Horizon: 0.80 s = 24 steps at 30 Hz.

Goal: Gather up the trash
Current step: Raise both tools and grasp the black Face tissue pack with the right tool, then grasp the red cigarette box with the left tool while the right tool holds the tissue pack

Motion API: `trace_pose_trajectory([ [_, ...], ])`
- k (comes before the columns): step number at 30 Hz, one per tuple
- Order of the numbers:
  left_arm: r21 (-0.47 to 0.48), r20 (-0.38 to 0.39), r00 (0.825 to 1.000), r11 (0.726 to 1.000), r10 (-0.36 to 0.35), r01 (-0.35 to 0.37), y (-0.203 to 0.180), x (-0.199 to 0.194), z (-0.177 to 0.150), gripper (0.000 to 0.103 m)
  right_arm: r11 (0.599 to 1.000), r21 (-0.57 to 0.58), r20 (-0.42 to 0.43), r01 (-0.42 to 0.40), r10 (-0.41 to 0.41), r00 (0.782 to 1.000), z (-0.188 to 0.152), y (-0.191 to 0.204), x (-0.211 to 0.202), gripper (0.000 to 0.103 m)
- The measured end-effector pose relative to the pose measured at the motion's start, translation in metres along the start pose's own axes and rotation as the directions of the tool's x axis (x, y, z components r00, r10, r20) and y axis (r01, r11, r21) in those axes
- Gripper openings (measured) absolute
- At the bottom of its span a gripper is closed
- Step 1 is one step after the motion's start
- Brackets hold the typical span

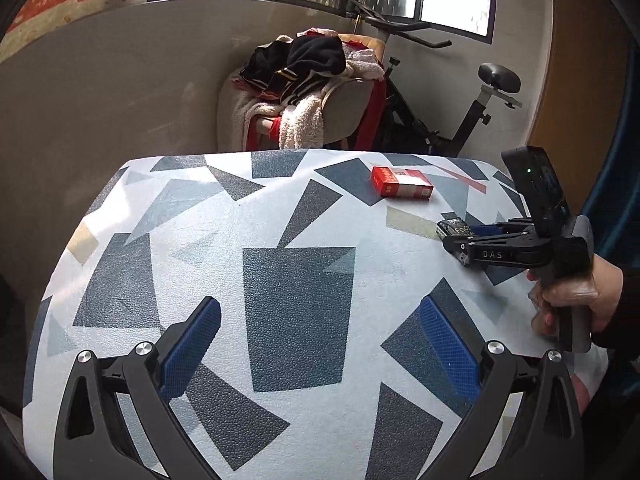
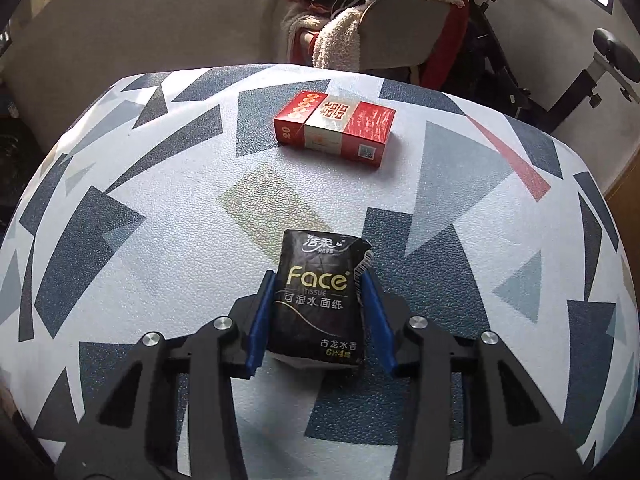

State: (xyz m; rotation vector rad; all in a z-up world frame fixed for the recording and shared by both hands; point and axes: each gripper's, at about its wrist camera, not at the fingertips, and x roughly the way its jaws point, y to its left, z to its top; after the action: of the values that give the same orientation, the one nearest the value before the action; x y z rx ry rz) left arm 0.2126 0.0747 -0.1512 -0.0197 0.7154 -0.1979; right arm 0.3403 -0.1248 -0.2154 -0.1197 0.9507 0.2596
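Patterned tablecloth (image 1: 296,320) (cluttered armchair (image 1: 320,92) behind)

Clothes-heaped armchair (image 1: 320,96), exercise bike (image 1: 460,120)

- counter (image 2: 120,240) carries two items: tissue pack (image 2: 318,300) near side, box (image 2: 336,128) behind it toward far edge, well apart
- tissue pack sits between the fingers of the right gripper (image 2: 318,312), pads touching both its sides
- left gripper (image 1: 320,344) over counter's near-left part, jaws wide apart, nothing between them
- right gripper to its right
- chair (image 1: 304,92) piled with clothes behind counter, exercise bike (image 1: 460,112) right of chair
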Motion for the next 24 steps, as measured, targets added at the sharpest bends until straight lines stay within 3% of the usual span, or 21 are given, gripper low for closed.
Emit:
trace_pose_trajectory([
  [2, -0.006, -0.017, 0.999, 1.000, -0.031, 0.031, -0.005, 0.012, 0.008, 0.097, 0.999, 0.008, 0.044, -0.033, 0.033, 0.998, -0.004, -0.008, -0.010, 0.034],
  [4, -0.016, -0.024, 0.996, 0.996, -0.088, 0.088, -0.014, 0.025, 0.019, 0.097, 1.000, 0.004, 0.095, -0.013, 0.012, 0.995, -0.009, -0.019, -0.021, 0.033],
  [9, 0.029, -0.034, 0.988, 0.988, -0.153, 0.154, -0.048, 0.070, 0.060, 0.097, 0.991, 0.013, 0.221, 0.134, -0.134, 0.966, -0.017, -0.059, -0.044, 0.033],
  [11, 0.077, -0.065, 0.990, 0.988, -0.128, 0.133, -0.069, 0.094, 0.080, 0.097, 0.987, 0.071, 0.237, 0.147, -0.160, 0.958, -0.019, -0.080, -0.044, 0.033],
  [15, 0.140, -0.091, 0.990, 0.983, -0.109, 0.121, -0.107, 0.142, 0.118, 0.097, 0.978, 0.197, 0.247, 0.069, -0.117, 0.962, -0.021, -0.110, -0.044, 0.032],
  [21, 0.050, -0.157, 0.986, 0.997, -0.055, 0.064, -0.128, 0.212, 0.160, 0.097, 0.984, 0.178, 0.225, 0.029, -0.069, 0.972, -0.023, -0.107, -0.037, 0.032],
  [24, 0.064, -0.188, 0.982, 0.998, -0.014, 0.026, -0.138, 0.238, 0.168, 0.097, 0.977, 0.211, 0.224, 0.010, -0.058, 0.973, -0.024, -0.114, -0.036, 0.032],
])
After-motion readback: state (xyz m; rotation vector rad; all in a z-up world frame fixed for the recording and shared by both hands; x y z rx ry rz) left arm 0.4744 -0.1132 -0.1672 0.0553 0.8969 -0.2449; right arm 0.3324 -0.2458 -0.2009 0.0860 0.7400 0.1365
